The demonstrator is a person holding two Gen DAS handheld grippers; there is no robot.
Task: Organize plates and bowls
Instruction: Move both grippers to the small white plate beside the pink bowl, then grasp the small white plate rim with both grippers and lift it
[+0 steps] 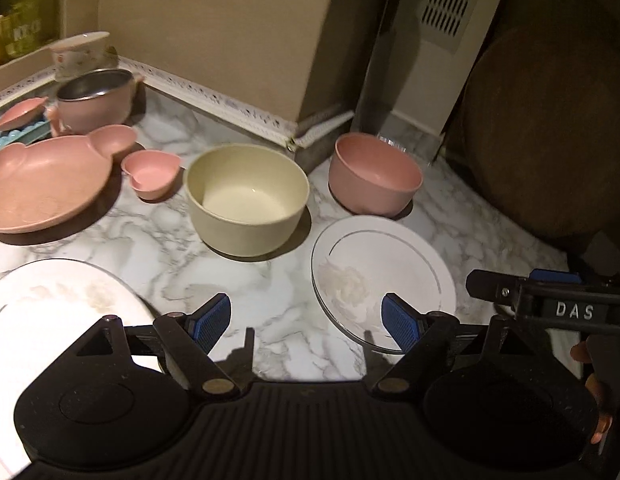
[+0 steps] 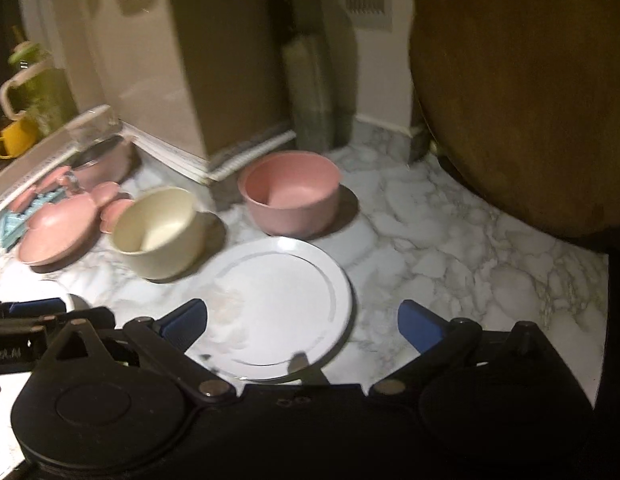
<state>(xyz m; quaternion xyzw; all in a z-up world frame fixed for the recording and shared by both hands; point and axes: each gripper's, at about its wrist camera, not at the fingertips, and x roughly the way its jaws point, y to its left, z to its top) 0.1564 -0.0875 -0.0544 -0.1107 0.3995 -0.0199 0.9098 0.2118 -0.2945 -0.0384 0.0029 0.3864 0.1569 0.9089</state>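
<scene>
Both grippers hover over the marble-patterned worktop (image 1: 158, 240) with nothing in hand. The left gripper (image 1: 306, 322) has its blue pads spread wide and empty above bare marble between two plates. The right gripper (image 2: 302, 326) also stands wide open, nothing between its pads, poised over the near rim of the round white plate with a thin silver ring (image 2: 278, 304). That plate lies flat near the front edge of the worktop; a second white plate (image 1: 50, 320) sits just beside the left gripper at the front-left corner.

Behind them, mid-worktop, a cream round bowl (image 1: 248, 196) and a plain pink round bowl (image 1: 375, 174) stand upright and apart, the pink one just behind the ringed plate. Further left are a pink mouse-eared plate (image 1: 46, 184), a small pink heart-shaped dish (image 1: 152, 174), and a pink steel-lined pot (image 1: 96, 98) towards the back wall.

The risks, as I judge them: a flat plate gives thin purchase, so pads could skid off the rim and push it into the pink bowl. The grippers are close together and could knock each other.
</scene>
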